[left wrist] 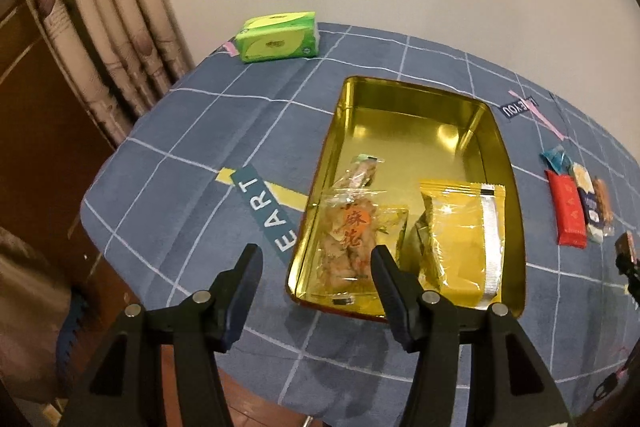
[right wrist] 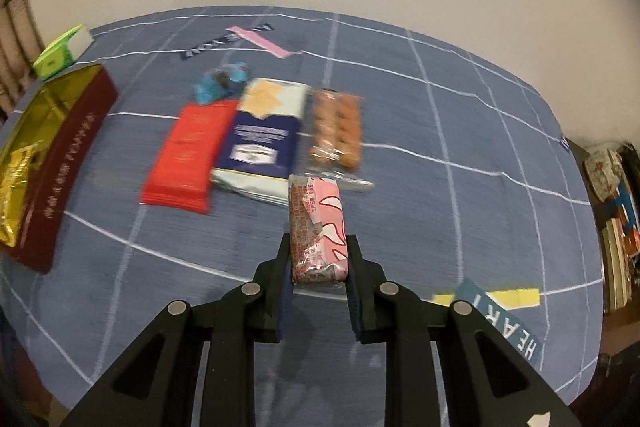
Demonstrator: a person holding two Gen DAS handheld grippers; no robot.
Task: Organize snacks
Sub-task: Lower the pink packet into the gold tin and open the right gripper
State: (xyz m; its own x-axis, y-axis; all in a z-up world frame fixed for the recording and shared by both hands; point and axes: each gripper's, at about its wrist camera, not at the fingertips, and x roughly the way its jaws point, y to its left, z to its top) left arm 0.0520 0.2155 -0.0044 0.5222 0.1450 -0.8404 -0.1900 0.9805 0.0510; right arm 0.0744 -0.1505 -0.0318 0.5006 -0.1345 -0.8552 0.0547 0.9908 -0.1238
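Note:
A gold tin (left wrist: 508, 163) lies open on the blue checked cloth, with a clear fried-twist bag (left wrist: 352, 243), a smaller clear packet (left wrist: 362, 171) and a yellow pack (left wrist: 464, 239) inside. My left gripper (left wrist: 316, 253) hangs open above the tin's near left corner, nothing between its fingers. In the right wrist view my right gripper (right wrist: 318, 247) is shut on a pink-and-white wrapped snack (right wrist: 318, 227), held above the cloth. Beyond it lie a red pack (right wrist: 188, 155), a navy-and-pale pack (right wrist: 260, 143), a clear pack of orange snacks (right wrist: 338, 131) and a blue candy (right wrist: 220, 83). The tin's maroon side (right wrist: 60, 163) shows at far left.
A green tissue pack (left wrist: 278, 37) sits at the table's far left corner. A curtain (left wrist: 100, 27) hangs left of the table. The same loose snacks (left wrist: 576, 203) lie right of the tin in the left wrist view. Shelves with clutter (right wrist: 616, 211) stand off the table's right edge.

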